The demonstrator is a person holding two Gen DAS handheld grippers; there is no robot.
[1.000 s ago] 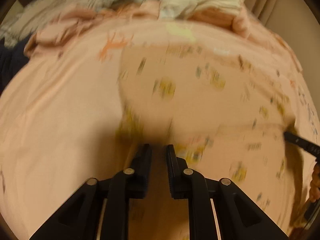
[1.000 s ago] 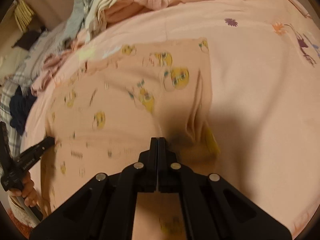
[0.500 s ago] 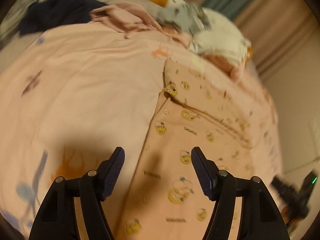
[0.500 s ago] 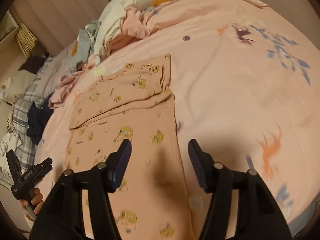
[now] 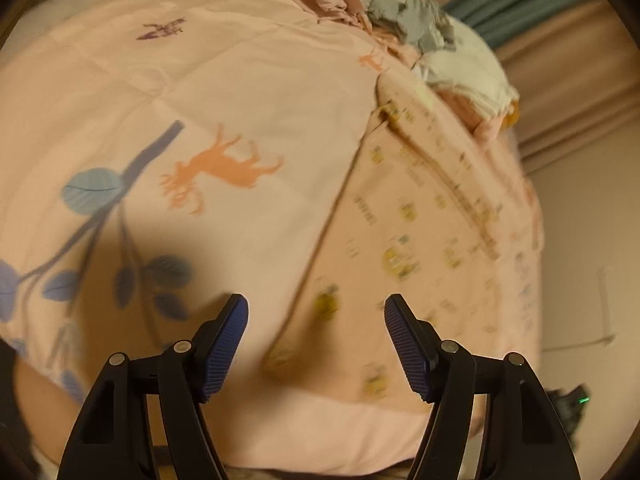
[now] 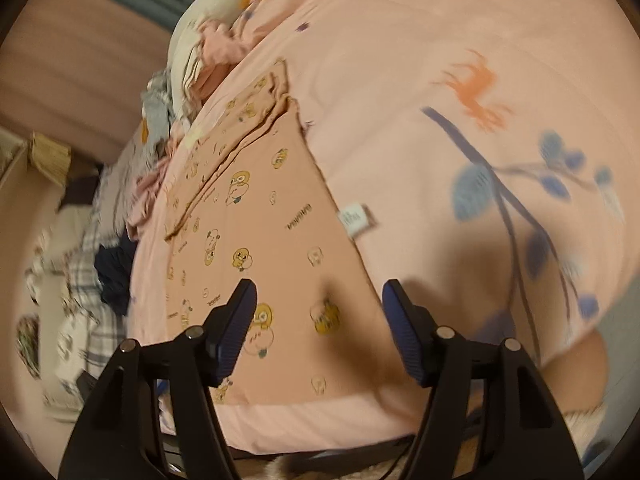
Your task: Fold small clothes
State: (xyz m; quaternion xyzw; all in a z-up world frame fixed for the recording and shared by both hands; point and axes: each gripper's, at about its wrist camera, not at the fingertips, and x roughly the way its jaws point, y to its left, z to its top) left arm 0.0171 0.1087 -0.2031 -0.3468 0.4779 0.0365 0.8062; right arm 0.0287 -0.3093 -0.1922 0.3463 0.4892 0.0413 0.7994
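Currently, garment: a peach-pink piece with a yellow duck print (image 6: 256, 236) is seen spread flat on the bed, its far end folded over itself into a narrower band; in the left view (image 5: 404, 248) it is blurred.
Garment label: a small white tag (image 6: 357, 217) is seen at the garment's right edge, lying on the bedcover.
Bedcover: a pink cover with orange deer and blue leaf prints (image 5: 208, 92) is shown beneath the garment; the same cover (image 6: 460, 40) is seen in the right view, and the near edge of the bed is visible in both.
Left gripper: the left gripper (image 5: 316, 344) is held above the garment's near left edge with its jaws spread wide; nothing is held between the blue pads (image 5: 224, 348).
Right gripper: the right gripper (image 6: 318, 330) is held over the garment's near right part, jaws wide apart and nothing gripped; contact with the cloth cannot be judged from this angle.
Clothes pile: a heap of white, grey and pink clothes (image 5: 452, 60) is seen past the garment's far end, with what is possibly a soft toy on it, though this is not clear.
Other laundry: dark blue and plaid items (image 6: 108, 276) are seen to the left of the bed in the right view.
Curtain: pinkish-beige folds (image 5: 568, 60) are shown behind the pile.
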